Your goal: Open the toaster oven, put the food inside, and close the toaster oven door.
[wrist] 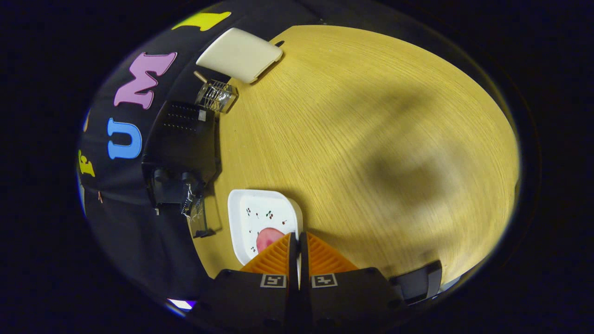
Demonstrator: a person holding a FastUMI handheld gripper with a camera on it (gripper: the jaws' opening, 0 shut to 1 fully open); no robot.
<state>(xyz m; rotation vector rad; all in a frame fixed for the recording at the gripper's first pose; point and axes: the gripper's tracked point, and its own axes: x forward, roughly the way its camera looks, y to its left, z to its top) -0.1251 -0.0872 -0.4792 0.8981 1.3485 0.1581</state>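
Note:
A white square plate [253, 218] with small dark prints lies on the wooden table, just ahead of my fingers and to their left. A pink piece of food [265, 237] sits on it, partly hidden by one finger. My gripper [297, 236] is shut, with its fingers almost together over the plate's near right rim. I see nothing clamped between them, and I cannot tell whether they touch the plate. The black toaster oven [181, 144] stands left of the plate against the booth wall. Its glass door [199, 218] appears swung open on a spring hinge.
A small wire rack [216, 95] lies on the table beyond the oven. A cream board [240, 54] lies further back by the table's far edge. The wide wooden tabletop [371, 139] stretches to the right. A dark object [420, 280] sits near my fingers' right side.

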